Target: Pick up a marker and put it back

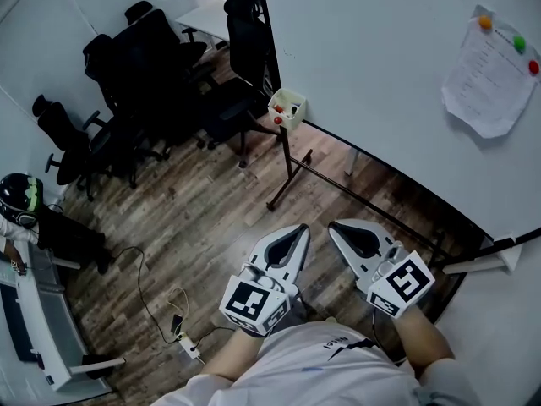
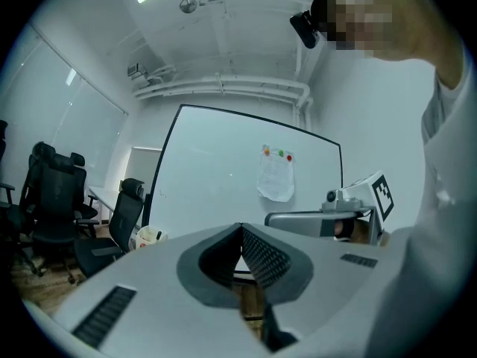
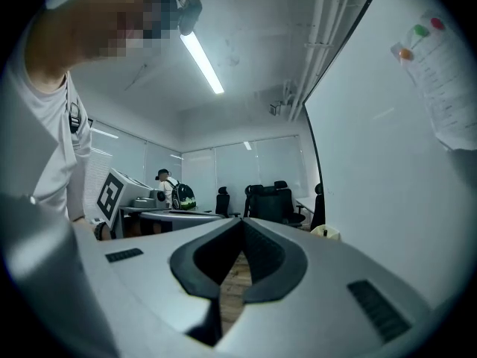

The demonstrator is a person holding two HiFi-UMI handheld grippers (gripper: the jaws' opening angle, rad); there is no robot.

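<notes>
A small cream marker box (image 1: 287,108) hangs at the lower left corner of the whiteboard (image 1: 372,66), with a red and a dark marker in it. The same box (image 2: 147,237) appears low on the left in the left gripper view and as a pale shape (image 3: 325,232) in the right gripper view. My left gripper (image 1: 301,228) and right gripper (image 1: 336,226) are held side by side close to my body, well short of the box. Both are shut with nothing between the jaws, as each gripper's own view shows for the left gripper (image 2: 241,228) and the right gripper (image 3: 242,221).
The whiteboard stands on a dark metal frame (image 1: 292,163) over a wood floor. A sheet of paper (image 1: 489,74) is pinned to it with coloured magnets. Several black office chairs (image 1: 144,83) crowd the far left. A power strip and cable (image 1: 182,337) lie on the floor. A person with a backpack (image 3: 175,192) stands far off.
</notes>
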